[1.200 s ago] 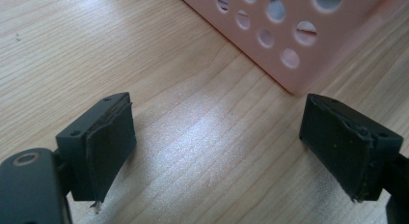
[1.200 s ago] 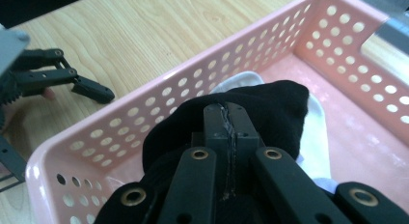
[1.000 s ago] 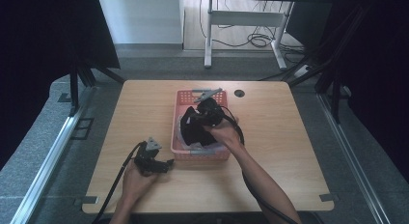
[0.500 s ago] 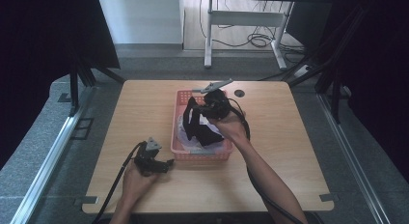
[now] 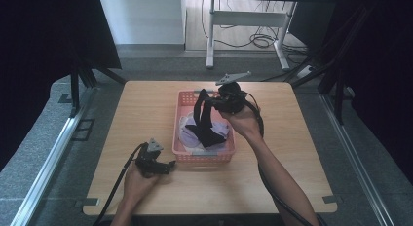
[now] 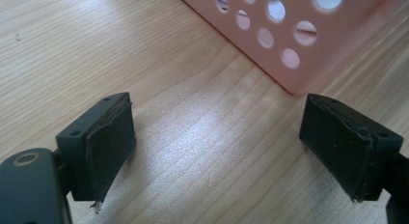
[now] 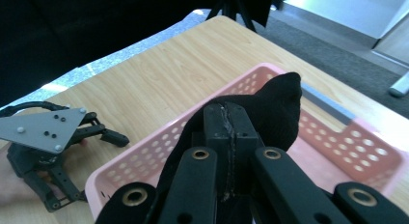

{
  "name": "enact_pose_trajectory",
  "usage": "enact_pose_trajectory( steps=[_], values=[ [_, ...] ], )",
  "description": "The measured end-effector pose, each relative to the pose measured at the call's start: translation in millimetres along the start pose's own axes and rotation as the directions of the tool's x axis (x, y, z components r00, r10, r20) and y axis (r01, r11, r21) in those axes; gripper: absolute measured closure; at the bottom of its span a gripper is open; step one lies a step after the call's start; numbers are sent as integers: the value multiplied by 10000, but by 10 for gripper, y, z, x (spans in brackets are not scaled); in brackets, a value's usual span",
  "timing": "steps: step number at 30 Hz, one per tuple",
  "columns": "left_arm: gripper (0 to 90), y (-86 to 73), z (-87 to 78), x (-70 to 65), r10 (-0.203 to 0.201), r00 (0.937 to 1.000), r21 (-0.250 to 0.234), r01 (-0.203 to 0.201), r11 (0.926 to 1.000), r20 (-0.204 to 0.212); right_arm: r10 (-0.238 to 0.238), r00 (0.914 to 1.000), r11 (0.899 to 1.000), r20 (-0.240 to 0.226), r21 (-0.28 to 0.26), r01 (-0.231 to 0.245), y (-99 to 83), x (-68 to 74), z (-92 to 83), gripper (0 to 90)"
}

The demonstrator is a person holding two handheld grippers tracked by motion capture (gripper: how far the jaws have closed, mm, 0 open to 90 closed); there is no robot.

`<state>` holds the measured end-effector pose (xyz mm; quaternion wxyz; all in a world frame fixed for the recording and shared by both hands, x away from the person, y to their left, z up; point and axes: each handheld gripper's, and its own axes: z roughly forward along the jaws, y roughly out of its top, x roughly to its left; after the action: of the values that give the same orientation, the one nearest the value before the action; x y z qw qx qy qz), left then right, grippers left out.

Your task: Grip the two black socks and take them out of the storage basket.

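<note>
While left gripper [image 6: 217, 151] gapes on wooden table [image 5: 146, 104], right gripper [image 7: 226, 137] pinches black cloth [image 5: 204, 123].

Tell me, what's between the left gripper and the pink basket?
Nothing: bare wooden table. In the left gripper view, the left gripper's open jaws frame plain wood, with the basket corner just beyond.

Basket [image 5: 204, 156] mid-table [image 5: 292, 177], cloth [image 5: 207, 131] inside
</note>
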<state>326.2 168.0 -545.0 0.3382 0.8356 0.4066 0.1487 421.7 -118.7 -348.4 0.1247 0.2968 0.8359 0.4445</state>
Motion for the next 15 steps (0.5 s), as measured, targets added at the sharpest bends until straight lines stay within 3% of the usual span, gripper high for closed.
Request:
enact_pose_trajectory(
  steps=[15],
  values=[
    [122,1,-1,0,19,10000,14,-19,10000,1,603,9930,9979,1011,-292,-576,-122,-301,-416,900]
  ],
)
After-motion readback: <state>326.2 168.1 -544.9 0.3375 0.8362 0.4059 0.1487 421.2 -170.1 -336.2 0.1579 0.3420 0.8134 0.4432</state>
